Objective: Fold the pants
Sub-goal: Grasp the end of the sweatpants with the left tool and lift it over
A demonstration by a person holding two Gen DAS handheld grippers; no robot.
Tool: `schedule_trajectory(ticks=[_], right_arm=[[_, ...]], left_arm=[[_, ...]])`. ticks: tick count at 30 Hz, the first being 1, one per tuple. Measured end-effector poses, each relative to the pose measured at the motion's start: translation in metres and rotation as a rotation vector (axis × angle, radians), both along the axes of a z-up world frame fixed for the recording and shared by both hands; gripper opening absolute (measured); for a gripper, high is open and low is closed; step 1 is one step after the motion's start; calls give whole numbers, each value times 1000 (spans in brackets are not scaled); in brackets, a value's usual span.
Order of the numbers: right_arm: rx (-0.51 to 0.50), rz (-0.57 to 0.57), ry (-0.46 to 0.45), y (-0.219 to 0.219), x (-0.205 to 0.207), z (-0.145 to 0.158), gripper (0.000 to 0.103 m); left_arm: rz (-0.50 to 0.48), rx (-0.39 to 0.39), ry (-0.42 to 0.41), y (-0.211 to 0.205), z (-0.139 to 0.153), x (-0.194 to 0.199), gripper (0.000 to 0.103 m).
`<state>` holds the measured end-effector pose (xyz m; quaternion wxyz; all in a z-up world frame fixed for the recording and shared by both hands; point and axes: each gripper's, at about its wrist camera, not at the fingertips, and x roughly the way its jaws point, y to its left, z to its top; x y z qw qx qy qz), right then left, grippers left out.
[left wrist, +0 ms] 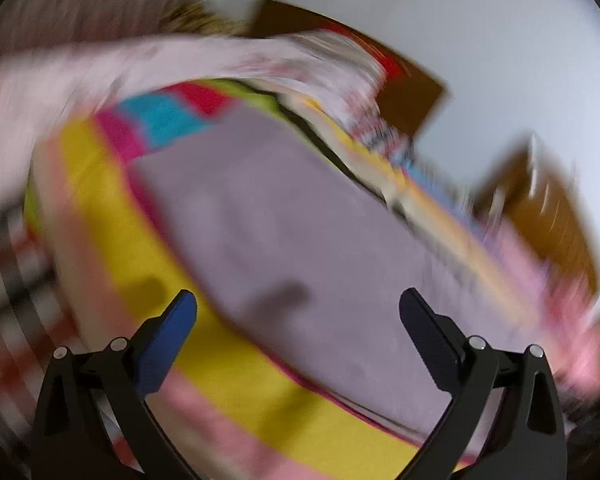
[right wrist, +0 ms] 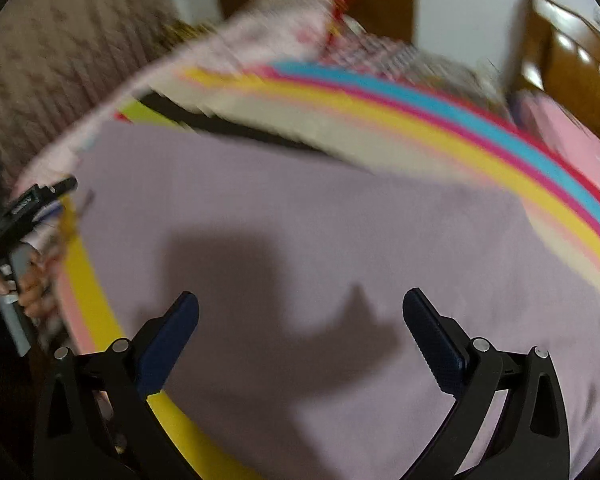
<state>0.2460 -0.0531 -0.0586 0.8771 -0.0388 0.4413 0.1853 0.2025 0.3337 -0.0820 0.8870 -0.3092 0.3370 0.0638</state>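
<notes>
Left gripper (left wrist: 298,308) wide open, empty, above lilac pants (left wrist: 284,216) (blurred) spread flat over striped bedspread (left wrist: 100,184). Right gripper (right wrist: 300,312) likewise agape, empty; pants (right wrist: 300,200) toward 12 o'clock.

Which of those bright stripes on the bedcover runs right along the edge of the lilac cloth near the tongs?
The yellow stripe. It borders the lilac cloth directly, while the blue stripe and the magenta stripe lie further out, beyond it.
</notes>
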Motion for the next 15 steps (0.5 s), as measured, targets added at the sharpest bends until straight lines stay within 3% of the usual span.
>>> schedule_trajectory(ticks=[1,3,6,8,9,15], right_arm=[[-15,-22,-17,1,4,-2,98],[-43,-64,-27,3,15,-13,98],[-32,-83,12,5,25,-38,98],[-26,-77,47,6,26,-55,99],[-35,-62,13,7,23,-55,99],[3,-60,20,4,24,-54,99]], left_arm=[[31,-139,-26,28,-6,-8,100],[94,-273,-25,64,-16,-17,93],[100,-246,-9,85,-15,-19,82],[77,-243,-11,84,-15,-13,81],[66,-245,-17,82,-15,-10,79],[24,-219,23,67,-25,42,76]])
